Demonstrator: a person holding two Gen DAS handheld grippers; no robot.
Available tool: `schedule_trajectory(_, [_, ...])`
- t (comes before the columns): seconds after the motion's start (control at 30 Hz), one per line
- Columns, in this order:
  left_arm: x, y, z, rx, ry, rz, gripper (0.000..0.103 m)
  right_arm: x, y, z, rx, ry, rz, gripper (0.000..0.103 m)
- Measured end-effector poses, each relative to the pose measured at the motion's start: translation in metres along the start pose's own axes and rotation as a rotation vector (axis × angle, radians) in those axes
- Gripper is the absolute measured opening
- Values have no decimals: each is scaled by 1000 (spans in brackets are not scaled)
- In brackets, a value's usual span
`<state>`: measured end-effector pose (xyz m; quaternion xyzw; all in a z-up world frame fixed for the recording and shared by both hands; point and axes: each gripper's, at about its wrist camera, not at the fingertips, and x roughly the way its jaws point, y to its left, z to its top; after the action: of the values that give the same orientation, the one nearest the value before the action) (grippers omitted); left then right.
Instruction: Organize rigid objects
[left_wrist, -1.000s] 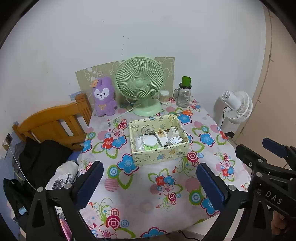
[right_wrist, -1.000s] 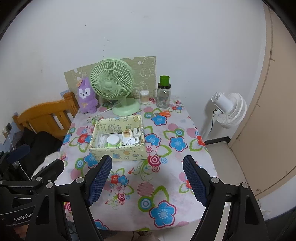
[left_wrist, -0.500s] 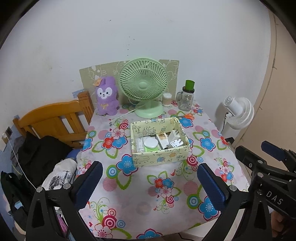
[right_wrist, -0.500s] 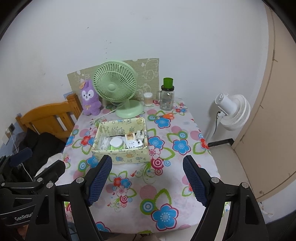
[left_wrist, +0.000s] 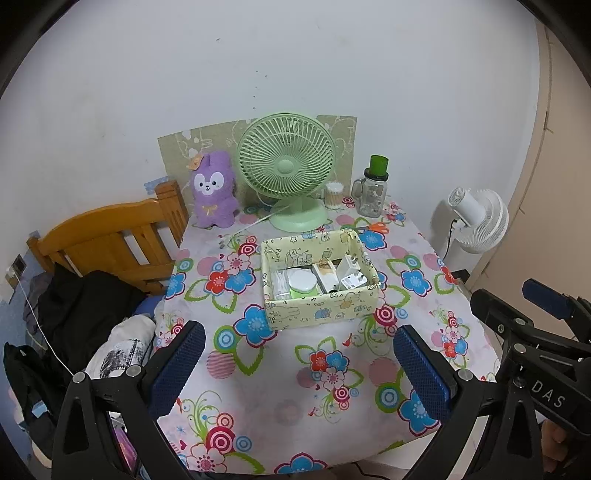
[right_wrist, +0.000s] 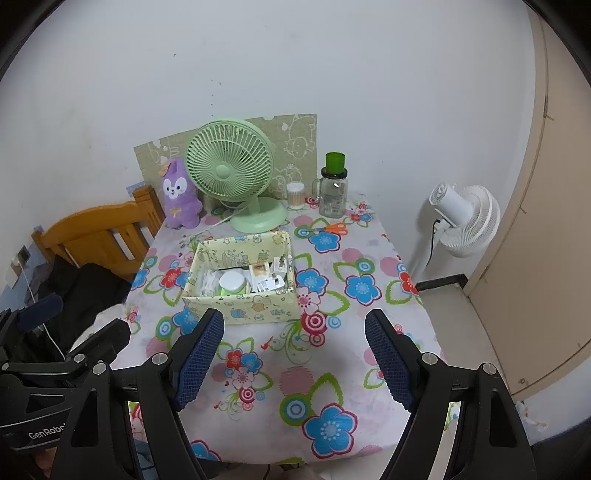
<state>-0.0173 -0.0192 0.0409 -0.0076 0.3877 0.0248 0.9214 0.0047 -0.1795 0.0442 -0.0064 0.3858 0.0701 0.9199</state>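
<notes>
Item: patterned storage box (left_wrist: 320, 275), set mid-table on the floral tablecloth (left_wrist: 332, 373), well apart from both of your tools. Contents, packed side by side: a round white-lidded jar (left_wrist: 302, 281), a clear pack of cotton swabs (left_wrist: 279, 283), a small tan-and-white carton (left_wrist: 325, 275), and a white plug adapter (left_wrist: 351, 275) leaning against the right wall. Item: left gripper (left_wrist: 301, 363), fingers spread wide, holding nothing, held above the near table edge. Item: right gripper (right_wrist: 295, 360), fingers likewise spread and empty, also at the near edge. Back row, untouched: green desk fan (left_wrist: 288, 166), purple plush rabbit (left_wrist: 215, 194), glass jar with green lid (left_wrist: 373, 192), cotton-swab cup (left_wrist: 333, 195), orange scissors (right_wrist: 330, 229). Change noted: over the last second you have drawn both tools back and up; the box looks smaller and sits farther off in both views. Nothing on the table has shifted. Reading: with every small item boxed and both claws empty, the sorting appears complete or nearly so; the scissors are the only loose candidate left.
</notes>
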Motion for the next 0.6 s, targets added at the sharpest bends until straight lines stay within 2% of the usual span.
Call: schedule_trajectory(0.6, [3, 1, 1, 15, -16, 6, 103, 3, 1, -2, 1, -13, -12, 81])
